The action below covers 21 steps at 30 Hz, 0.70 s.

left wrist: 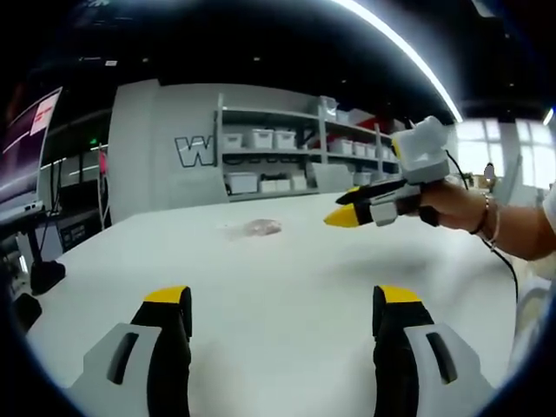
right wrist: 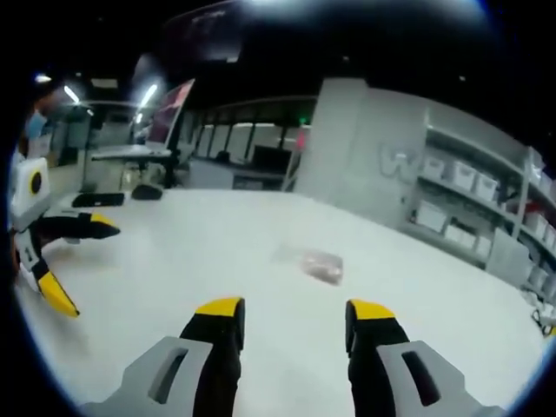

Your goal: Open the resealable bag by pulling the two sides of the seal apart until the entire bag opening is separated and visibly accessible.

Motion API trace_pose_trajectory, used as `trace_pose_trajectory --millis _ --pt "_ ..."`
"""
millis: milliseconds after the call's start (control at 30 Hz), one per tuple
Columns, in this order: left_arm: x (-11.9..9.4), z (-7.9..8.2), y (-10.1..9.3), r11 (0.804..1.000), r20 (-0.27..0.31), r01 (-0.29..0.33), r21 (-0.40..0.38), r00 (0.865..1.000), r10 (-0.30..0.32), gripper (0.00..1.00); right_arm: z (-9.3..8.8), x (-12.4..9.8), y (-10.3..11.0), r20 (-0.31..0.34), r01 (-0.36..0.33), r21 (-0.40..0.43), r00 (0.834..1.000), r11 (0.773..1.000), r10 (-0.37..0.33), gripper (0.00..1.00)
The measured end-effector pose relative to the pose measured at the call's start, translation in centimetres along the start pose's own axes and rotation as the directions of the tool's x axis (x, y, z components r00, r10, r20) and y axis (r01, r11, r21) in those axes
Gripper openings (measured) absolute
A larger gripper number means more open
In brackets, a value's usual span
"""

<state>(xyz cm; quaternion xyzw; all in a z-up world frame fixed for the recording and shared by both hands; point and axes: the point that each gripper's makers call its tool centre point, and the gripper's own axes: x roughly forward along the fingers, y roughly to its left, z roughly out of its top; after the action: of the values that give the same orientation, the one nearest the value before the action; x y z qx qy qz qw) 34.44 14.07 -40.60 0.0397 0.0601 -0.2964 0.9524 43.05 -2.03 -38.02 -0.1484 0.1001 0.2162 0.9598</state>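
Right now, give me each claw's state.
Left claw: open, holding nothing, above the table.
Right claw: open, holding nothing; the bag lies ahead, untouched.

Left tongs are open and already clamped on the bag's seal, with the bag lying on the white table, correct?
Not quite. The left tongs are open but hold nothing; the left gripper view shows the bag lying untouched further along the white table, well ahead of the tips.

Small clear resealable bag (left wrist: 261, 228) (right wrist: 321, 266) lying flat on white table, contents pinkish.
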Motion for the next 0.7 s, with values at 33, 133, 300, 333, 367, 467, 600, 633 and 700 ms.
trace_pose_trajectory --millis 33,133,300,333,367,467,600,633,700 --pt "0.0 0.0 0.0 1.000 0.000 0.000 0.001 1.000 0.000 0.85 0.0 0.1 0.0 -0.001 -0.001 -0.001 1.000 1.000 0.001 0.45" --pt "0.0 0.1 0.0 1.000 0.000 -0.001 0.004 1.000 0.001 0.85 0.3 0.3 0.0 0.001 -0.003 -0.006 1.000 1.000 0.003 0.45" --pt "-0.1 0.1 -0.3 1.000 -0.003 0.005 0.009 1.000 -0.005 0.85 0.7 0.8 -0.2 0.006 -0.004 -0.012 1.000 1.000 0.004 0.44" --pt "0.0 0.1 -0.3 1.000 -0.004 0.006 0.009 1.000 -0.006 0.85 0.7 0.9 -0.2 0.005 -0.004 -0.013 1.000 1.000 0.004 0.44" --pt "-0.1 0.1 -0.3 1.000 -0.004 0.006 0.009 1.000 -0.006 0.85 0.7 1.0 -0.2 0.005 -0.004 -0.013 1.000 1.000 0.004 0.44" --pt "-0.1 0.3 -0.3 1.000 -0.001 0.006 0.009 1.000 -0.006 0.85 0.7 1.2 -0.3 0.001 -0.004 -0.013 1.000 1.000 0.004 0.44" --pt "-0.2 0.5 -0.3 1.000 0.003 0.005 0.012 1.000 -0.005 0.85 0.7 1.5 -0.3 0.000 -0.006 -0.010 1.000 1.000 0.006 0.43" --pt "-0.2 0.5 -0.3 1.000 0.003 0.005 0.013 1.000 -0.005 0.85 0.7 1.6 -0.3 -0.001 -0.006 -0.009 1.000 1.000 0.006 0.43" --pt "-0.2 0.6 -0.4 1.000 0.002 0.006 0.016 1.000 -0.007 0.85 0.7 1.8 -0.3 -0.003 -0.009 -0.009 1.000 1.000 0.009 0.43"
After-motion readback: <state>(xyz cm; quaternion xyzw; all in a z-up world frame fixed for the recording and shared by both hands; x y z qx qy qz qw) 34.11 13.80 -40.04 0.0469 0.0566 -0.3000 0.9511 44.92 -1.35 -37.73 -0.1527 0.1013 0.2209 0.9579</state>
